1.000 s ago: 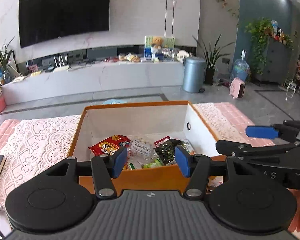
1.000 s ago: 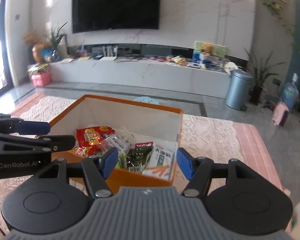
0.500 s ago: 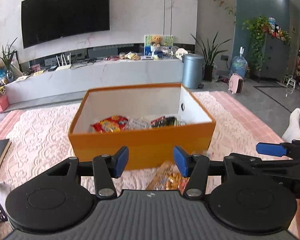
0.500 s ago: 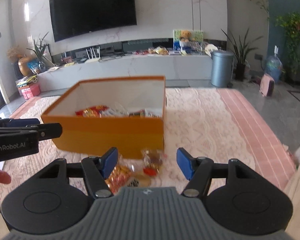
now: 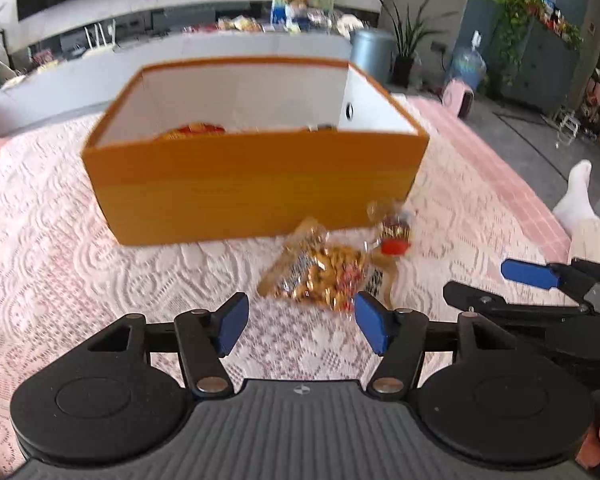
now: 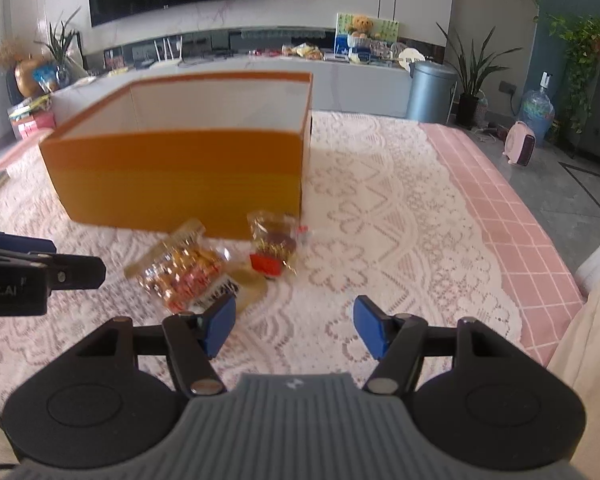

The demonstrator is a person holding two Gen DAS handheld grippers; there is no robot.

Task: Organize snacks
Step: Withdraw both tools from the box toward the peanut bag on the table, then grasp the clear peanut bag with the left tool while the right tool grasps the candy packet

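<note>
snacks in crinkly clear wrappers lie on the pink-and-white lace tablecloth point(image 5: 52, 248), just in front of the open orange cardboard box point(image 5: 252, 184) that fills the upper middle of both views. the box holds more packets, only their tops showing over its near wall in the left wrist view. bare lace runs to the left of the box and across the right half of the right wrist view, up to the pink checked border point(image 6: 512, 216) at the table's right edge. the larger clear bag of golden and red sweets point(image 5: 320, 272) sits just beyond the left gripper point(image 5: 298, 322), slightly right of its centre. the smaller packet with a red base point(image 6: 272, 246) lies just beside the bag, close to the box's lower right corner, up and left of the right gripper point(image 6: 294, 324). both grippers are spread wide, blue pads holding nothing.
</note>
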